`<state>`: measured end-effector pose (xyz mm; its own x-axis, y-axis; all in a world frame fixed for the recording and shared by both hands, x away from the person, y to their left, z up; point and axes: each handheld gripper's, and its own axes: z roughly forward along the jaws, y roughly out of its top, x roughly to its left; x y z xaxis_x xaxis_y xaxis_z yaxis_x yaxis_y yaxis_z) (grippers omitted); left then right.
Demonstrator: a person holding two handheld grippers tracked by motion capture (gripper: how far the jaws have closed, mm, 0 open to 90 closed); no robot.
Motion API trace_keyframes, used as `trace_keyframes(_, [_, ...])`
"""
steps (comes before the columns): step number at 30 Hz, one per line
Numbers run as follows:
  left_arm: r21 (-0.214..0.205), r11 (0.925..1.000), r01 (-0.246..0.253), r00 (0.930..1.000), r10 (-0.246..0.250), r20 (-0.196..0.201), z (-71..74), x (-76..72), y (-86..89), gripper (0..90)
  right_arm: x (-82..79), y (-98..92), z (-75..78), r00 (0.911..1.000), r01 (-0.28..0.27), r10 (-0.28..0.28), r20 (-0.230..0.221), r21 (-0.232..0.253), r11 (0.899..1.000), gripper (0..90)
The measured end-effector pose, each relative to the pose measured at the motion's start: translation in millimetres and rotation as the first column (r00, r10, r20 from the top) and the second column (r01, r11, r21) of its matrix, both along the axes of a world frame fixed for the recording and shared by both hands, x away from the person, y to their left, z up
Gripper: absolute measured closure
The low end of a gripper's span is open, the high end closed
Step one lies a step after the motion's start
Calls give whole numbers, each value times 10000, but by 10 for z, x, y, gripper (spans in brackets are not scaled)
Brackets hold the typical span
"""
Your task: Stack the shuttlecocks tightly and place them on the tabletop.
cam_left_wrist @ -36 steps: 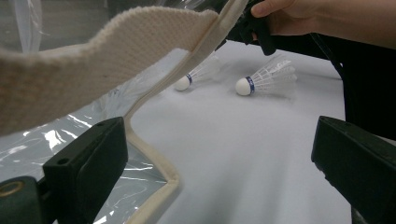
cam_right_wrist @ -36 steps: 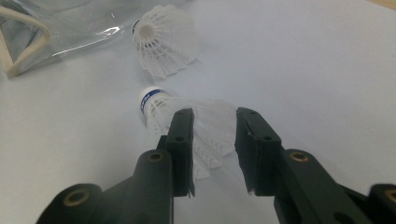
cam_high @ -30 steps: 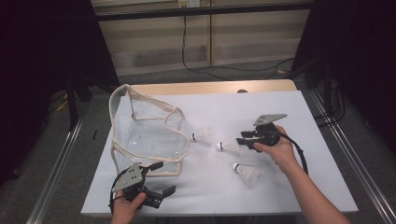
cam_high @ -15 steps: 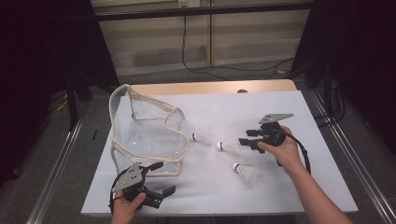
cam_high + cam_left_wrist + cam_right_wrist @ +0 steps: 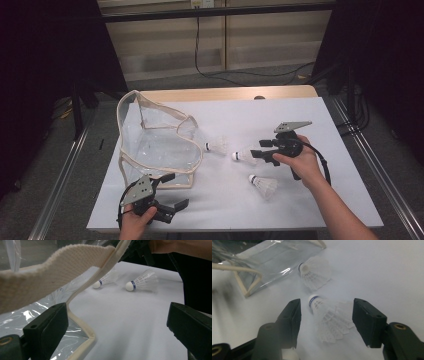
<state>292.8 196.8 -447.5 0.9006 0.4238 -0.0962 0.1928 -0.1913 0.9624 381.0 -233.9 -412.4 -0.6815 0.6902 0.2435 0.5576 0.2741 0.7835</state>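
Between the right gripper's (image 5: 261,153) parted, just-opening jaws lies a shuttlecock (image 5: 244,155), untouched. Its axis runs left-right, cork leftward. Left gripper (image 5: 172,192) gapes

We've got a white table (image 5: 300,120) with a wooden strip along its far edge. On it: a clear plastic bag (image 5: 155,145) with cream trim, at the left half. Three white shuttlecocks lie on the bare top: one (image 5: 216,146) just beside the bag's right side, one (image 5: 243,155) near it toward the middle, one (image 5: 264,183) closer to the near edge, apart from both. Small white item (image 5: 258,98) on the far strip, we can't tell what.
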Motion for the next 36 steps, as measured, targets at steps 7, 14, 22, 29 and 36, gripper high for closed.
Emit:
trace_keyframes(7, [29,10000,44,10000,-45,31,3,2,-2,40,0,88,-143,9976,-428,404,-567,-420,9982,589])
trace_keyframes(14, [14,10000,38,10000,-38,12,2,1,-2,40,39,195,-215,9953,-625,607,-754,-217,9978,845])
trace_keyframes(22, [29,10000,37,10000,-37,11,0,4,-3,40,105,211,-230,9953,-401,433,-868,383,9985,900])
trace_keyframes(29, [12,10000,20,10000,-20,22,0,4,2,40,144,285,-213,9938,-551,627,-923,825,9951,900])
trace_keyframes(36, [-16,10000,-11,10000,11,15,3,2,6,40,139,357,-275,9906,-734,809,-1106,701,9948,900])
